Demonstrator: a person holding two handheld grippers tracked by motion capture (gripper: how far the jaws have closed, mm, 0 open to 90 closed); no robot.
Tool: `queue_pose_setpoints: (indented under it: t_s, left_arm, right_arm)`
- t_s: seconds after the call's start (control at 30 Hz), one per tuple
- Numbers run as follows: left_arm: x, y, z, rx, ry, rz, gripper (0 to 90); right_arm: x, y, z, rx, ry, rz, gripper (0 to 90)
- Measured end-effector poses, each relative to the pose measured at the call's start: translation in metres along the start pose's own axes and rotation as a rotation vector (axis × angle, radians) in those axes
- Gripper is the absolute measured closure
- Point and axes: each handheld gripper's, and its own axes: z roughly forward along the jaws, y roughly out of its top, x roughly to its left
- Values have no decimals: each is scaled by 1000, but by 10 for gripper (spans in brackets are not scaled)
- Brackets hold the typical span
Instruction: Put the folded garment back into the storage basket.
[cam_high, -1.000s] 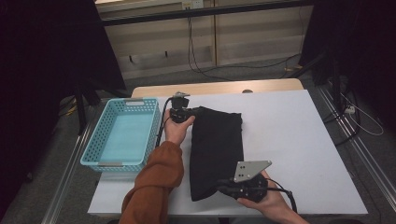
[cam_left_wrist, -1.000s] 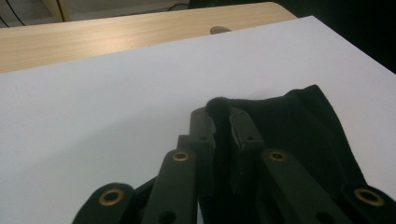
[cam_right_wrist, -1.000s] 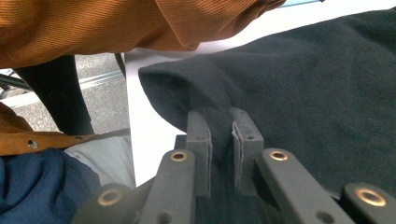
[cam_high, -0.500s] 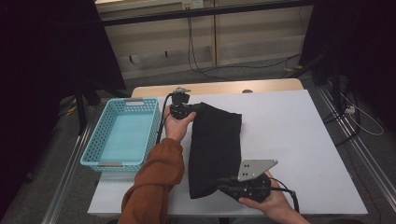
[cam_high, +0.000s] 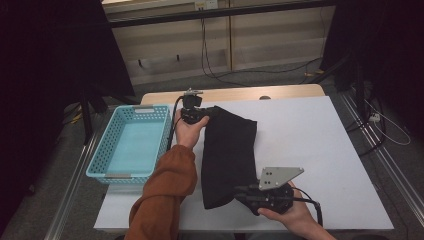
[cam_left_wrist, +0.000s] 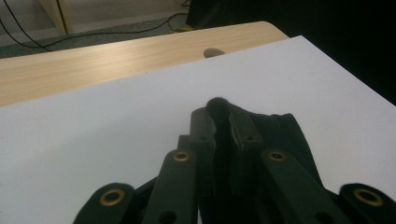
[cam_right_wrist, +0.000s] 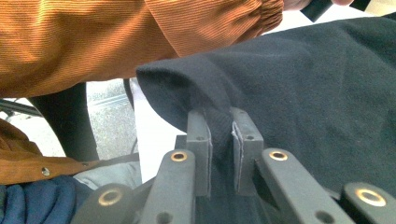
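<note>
A black folded cloth lies lengthwise on the white table, far end at top, near end at the front edge. My left gripper is shut on the cloth's far left corner; in the left gripper view both jaws pinch black fabric. At the near end my right gripper is shut on the cloth's near corner, a fold of fabric squeezed between its pads. An orange sleeve runs up the left side of the cloth and fills the top of the right gripper view.
A light blue plastic basket stands at the table's left edge, beside the left hand. A strip of bare wooden tabletop runs along the far edge. Cables lie on the floor beyond the table.
</note>
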Motion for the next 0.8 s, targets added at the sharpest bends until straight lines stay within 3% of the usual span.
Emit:
queue_pose_setpoints:
  t_s: [0.8]
  left_arm:
    - [-10, 22, -14, -42, 3, 37, 819]
  right_arm:
    - [0, 15, -9, -56, -16, -18, 812]
